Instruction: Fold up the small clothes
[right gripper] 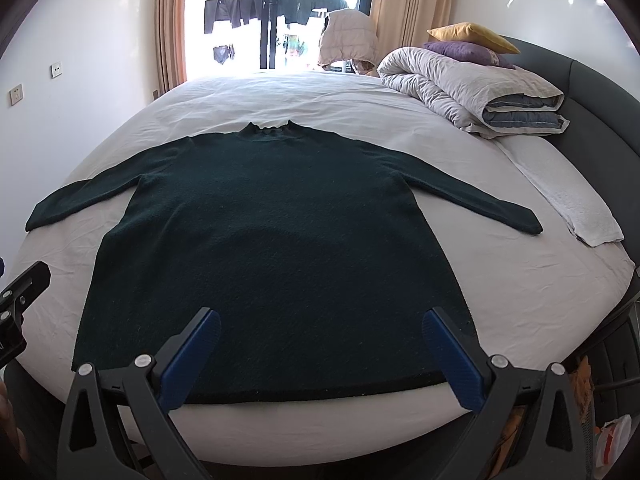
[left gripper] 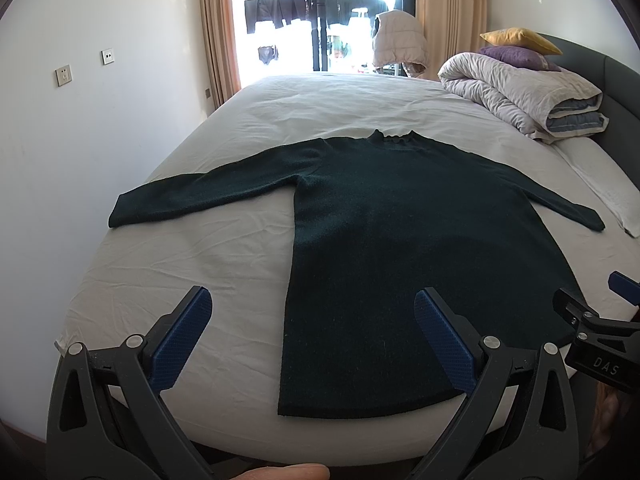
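Jaws gaping wide and gripping nothing, the left gripper (left gripper: pixel 313 330) and right gripper (right gripper: pixel 321 346) are hovering over the dark green sweater's (right gripper: pixel 272 232) hem on the bed (right gripper: pixel 520 280).

Left wrist view: the right gripper (left gripper: pixel 612 312) is cut off by the right edge, so its jaw spacing cannot be told; the sweater (left gripper: pixel 384 248) has its lower right hem corner hidden behind that gripper. Right wrist view: the left gripper (right gripper: pixel 16 300) is cropped at the left edge. Items beside the bed (right gripper: pixel 520 300) at lower right are blurred and unidentifiable. Hanging laundry (right gripper: pixel 256 8) is too small to distinguish.
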A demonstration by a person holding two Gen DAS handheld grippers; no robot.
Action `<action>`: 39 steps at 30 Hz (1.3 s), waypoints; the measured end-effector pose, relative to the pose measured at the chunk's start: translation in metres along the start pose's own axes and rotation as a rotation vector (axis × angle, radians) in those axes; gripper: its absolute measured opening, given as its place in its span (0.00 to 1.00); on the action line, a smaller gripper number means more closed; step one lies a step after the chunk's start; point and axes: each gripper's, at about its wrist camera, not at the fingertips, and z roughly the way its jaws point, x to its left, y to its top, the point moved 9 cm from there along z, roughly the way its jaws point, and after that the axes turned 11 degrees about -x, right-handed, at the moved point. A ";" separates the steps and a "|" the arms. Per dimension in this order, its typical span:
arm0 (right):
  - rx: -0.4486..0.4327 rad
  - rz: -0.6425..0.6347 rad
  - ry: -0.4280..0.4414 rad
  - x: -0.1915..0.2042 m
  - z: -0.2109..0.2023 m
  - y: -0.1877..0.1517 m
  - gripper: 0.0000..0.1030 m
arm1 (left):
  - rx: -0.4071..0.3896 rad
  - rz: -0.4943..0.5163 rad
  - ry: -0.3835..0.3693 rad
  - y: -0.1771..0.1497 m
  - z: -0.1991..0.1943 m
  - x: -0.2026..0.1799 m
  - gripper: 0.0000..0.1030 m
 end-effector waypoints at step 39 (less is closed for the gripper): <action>-0.010 -0.111 0.110 0.051 0.044 0.019 1.00 | 0.087 -0.291 -0.234 -0.009 0.084 0.069 1.00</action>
